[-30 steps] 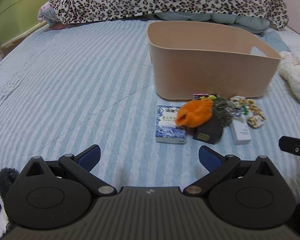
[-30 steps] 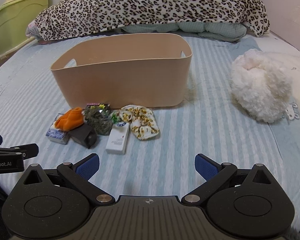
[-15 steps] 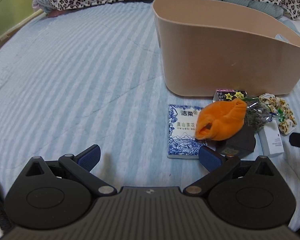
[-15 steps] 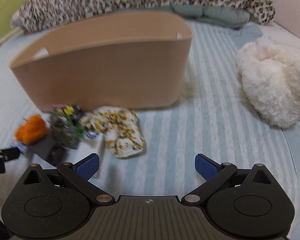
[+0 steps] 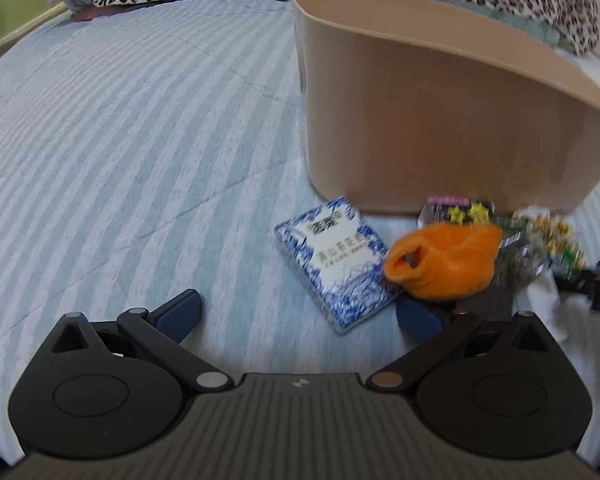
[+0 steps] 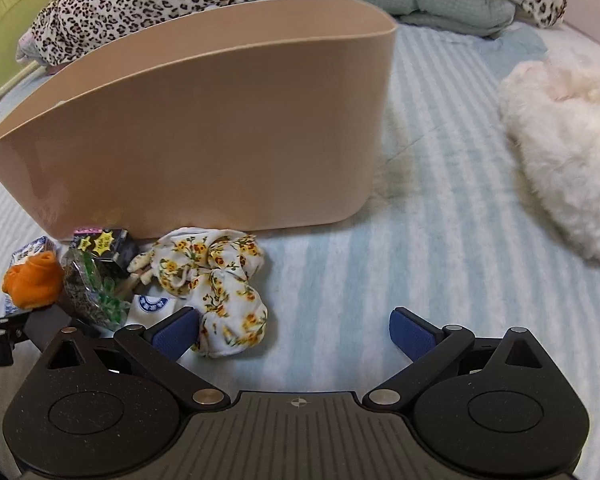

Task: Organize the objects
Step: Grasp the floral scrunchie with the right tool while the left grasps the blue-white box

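1. Both tools gape wide, holding nothing: left tool (image 5: 298,314) low by the blue-and-white packet (image 5: 334,258), right tool (image 6: 294,330) beside the floral scrunchie (image 6: 216,276).
2. Every item, orange sock (image 5: 444,262) included, lies on the bed against the beige bin (image 6: 204,128).
3. Nothing looks binned yet; I judge all sorting remains.

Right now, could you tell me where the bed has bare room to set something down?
Bare sheet lies left of the bin and the blue-and-white box, and between the bin and the white fluffy item. It is crowded along the bin's front wall: orange cloth, floral scrunchie and small packets touch or overlap.
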